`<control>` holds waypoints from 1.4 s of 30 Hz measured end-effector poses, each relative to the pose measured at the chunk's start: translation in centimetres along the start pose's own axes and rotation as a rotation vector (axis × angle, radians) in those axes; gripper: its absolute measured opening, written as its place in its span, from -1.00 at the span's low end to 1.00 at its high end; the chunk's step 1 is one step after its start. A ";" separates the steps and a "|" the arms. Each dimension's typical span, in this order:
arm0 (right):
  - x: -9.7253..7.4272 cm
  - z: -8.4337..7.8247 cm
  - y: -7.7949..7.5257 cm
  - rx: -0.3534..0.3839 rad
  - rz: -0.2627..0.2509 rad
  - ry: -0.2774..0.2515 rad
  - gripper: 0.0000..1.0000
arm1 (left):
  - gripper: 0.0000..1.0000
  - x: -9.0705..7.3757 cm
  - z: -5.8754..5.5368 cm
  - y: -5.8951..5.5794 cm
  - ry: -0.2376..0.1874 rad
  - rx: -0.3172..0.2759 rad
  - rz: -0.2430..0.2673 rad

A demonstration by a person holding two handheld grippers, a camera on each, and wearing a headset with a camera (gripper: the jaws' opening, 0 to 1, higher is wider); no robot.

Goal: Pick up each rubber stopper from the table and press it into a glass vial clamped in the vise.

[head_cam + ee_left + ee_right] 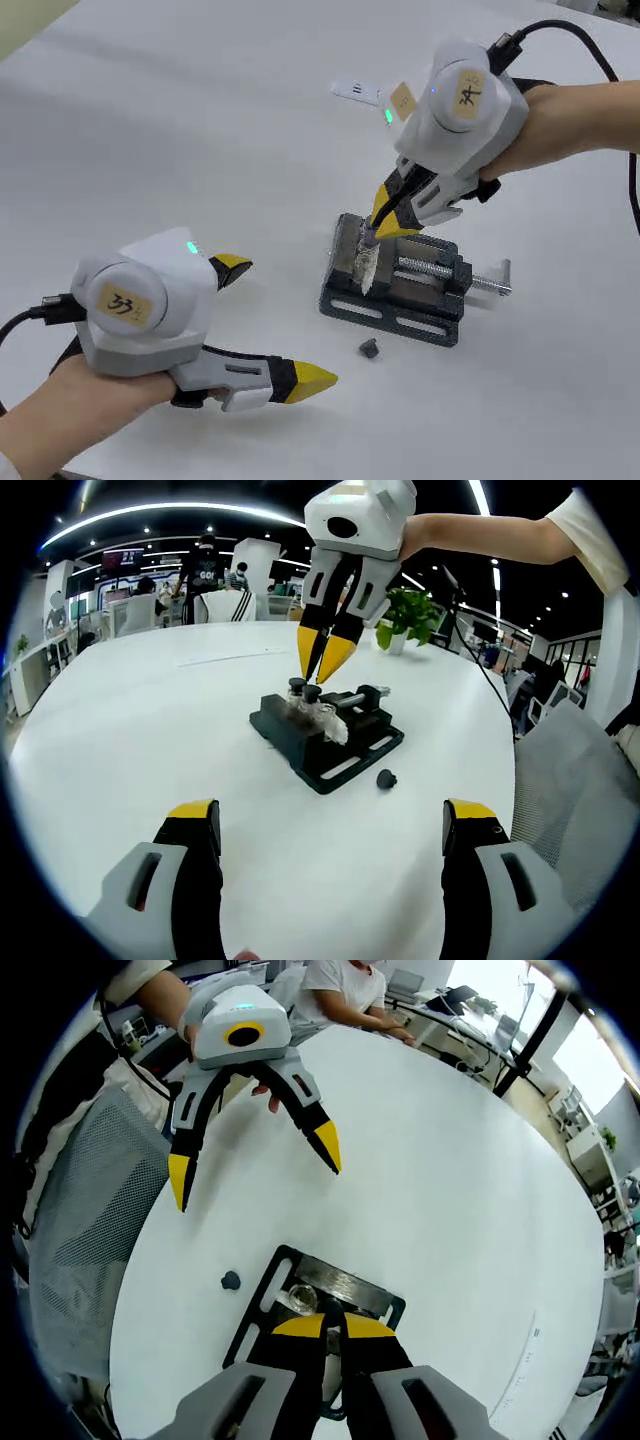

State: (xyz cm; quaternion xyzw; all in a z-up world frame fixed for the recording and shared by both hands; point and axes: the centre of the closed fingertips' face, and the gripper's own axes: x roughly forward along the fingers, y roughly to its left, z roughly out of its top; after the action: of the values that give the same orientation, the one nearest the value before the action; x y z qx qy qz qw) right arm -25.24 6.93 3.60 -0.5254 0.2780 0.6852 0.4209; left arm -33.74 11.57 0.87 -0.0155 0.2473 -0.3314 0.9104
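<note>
One small dark rubber stopper (369,348) is left on the smooth white table (200,150), just beside the black metal vise (400,320). The clear glass vials (364,262) clamped in the vise appear already capped. The right gripper (388,225) is held over the vials with jaws together, and it cannot be told whether anything is pinched. The left gripper (272,320) is spread wide and empty.

— How is the table (200,120) being lit?
— Brightly and evenly, from overhead. Long ceiling strips (170,508) are being shown glowing in the left gripper view, and the white top is being washed nearly featureless in the head view.
— Are shadows being cast?
— Only soft, pale ones, under the vise (395,300) and beneath the left gripper (273,320).
— And distortion?
— Straight lines are being bent towards the edges in both gripper views, and the windows (480,980) are being blown out in the right gripper view.
</note>
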 end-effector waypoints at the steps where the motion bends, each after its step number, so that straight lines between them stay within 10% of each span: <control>1: 0.0 0.0 0.0 0.003 0.003 -0.002 -1.00 | 0.82 0.0 0.0 0.0 0.000 0.000 0.000; 42: 0.8 -0.2 0.5 0.057 0.070 0.050 -1.00 | 0.80 0.3 -0.1 0.6 0.015 -0.010 0.005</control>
State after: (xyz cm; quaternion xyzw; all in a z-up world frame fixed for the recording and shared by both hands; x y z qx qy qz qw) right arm -25.68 6.71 2.77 -0.5201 0.3259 0.6781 0.4044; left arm -33.19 11.89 0.57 -0.0171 0.2558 -0.3280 0.9092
